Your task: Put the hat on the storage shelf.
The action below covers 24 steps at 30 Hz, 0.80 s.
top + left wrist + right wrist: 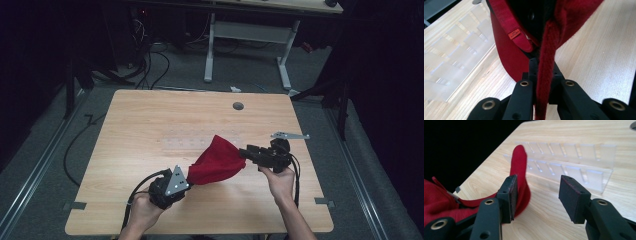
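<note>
From the high view, a red cloth (pixel 216 161) hangs stretched above the table (pixel 135 125) between the left gripper (pixel 186 178) and the right gripper (pixel 246 152). In the left gripper view the jaws are clenched on a red fold (pixel 543 82). In the right gripper view the jaws stand apart — cloth (pixel 520 167) beside one pad, a clear plastic rack (pixel 574 162) beyond.

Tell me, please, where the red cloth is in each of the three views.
High view: red cloth at lower centre, between the two grippers.
Left gripper view: top centre, one fold running down between the jaws.
Right gripper view: lower left, beside the left jaw.
Shared landmark: clear plastic rack.
</note>
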### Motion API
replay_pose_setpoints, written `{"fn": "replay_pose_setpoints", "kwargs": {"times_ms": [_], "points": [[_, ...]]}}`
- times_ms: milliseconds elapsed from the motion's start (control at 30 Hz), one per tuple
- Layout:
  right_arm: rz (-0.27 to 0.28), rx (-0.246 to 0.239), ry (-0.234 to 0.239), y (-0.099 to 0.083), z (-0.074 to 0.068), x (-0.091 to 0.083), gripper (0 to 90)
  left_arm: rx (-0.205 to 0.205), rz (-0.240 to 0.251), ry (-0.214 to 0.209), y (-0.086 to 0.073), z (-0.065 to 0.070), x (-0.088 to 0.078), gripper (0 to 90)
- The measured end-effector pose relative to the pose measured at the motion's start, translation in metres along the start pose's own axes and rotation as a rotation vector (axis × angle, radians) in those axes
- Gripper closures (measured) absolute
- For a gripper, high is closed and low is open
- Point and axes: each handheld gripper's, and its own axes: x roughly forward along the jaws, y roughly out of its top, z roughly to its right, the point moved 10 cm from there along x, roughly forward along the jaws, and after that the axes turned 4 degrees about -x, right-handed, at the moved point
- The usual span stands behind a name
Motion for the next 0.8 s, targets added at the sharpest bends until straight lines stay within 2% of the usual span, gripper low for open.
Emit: {"fn": "replay_pose_setpoints", "kwargs": {"times_ms": [67, 133, 167, 233, 267, 367, 400, 433, 500, 633, 733, 800], "points": [[0.011, -0.027, -0.016, 0.002, 0.005, -0.006, 49.5, -0.019, -0.001, 0.002, 0.000, -0.002, -0.001, 85.4], [0.010, -0.028, -0.022, 0.001, 0.005, -0.007, 49.6, -0.018, -0.005, 0.013, 0.000, -0.004, -0.001, 85.4], [0.016, -0.040, -0.054, -0.001, 0.011, -0.010, 49.2, -0.025, -0.004, 0.018, 0.000, -0.006, -0.001, 85.4], [0.030, -0.036, -0.056, -0.002, 0.013, -0.012, 48.7, -0.052, 0.006, 0.018, 0.003, -0.010, -0.004, 85.4], [0.035, -0.033, -0.079, -0.007, 0.019, -0.013, 48.2, -0.078, 0.024, 0.020, 0.007, -0.014, -0.007, 85.4], [-0.003, -0.051, -0.123, -0.020, 0.026, -0.009, 47.5, -0.099, 0.042, 0.025, 0.013, -0.019, -0.011, 85.3], [-0.018, -0.059, -0.140, -0.026, 0.029, -0.006, 47.5, -0.117, 0.056, 0.023, 0.016, -0.021, -0.013, 85.3], [-0.018, -0.059, -0.140, -0.026, 0.029, -0.006, 47.5, -0.117, 0.056, 0.023, 0.016, -0.021, -0.013, 85.3], [-0.059, -0.059, -0.184, -0.046, 0.040, 0.004, 47.1, -0.130, 0.068, 0.028, 0.019, -0.025, -0.015, 85.3], [-0.097, -0.067, -0.234, -0.067, 0.053, 0.014, 46.5, -0.159, 0.093, 0.040, 0.025, -0.033, -0.017, 85.3], [-0.113, -0.062, -0.261, -0.077, 0.060, 0.017, 45.9, -0.203, 0.119, 0.042, 0.032, -0.040, -0.020, 85.2], [-0.128, -0.074, -0.308, -0.089, 0.069, 0.020, 44.7, -0.220, 0.128, 0.044, 0.036, -0.044, -0.021, 85.2]]}}
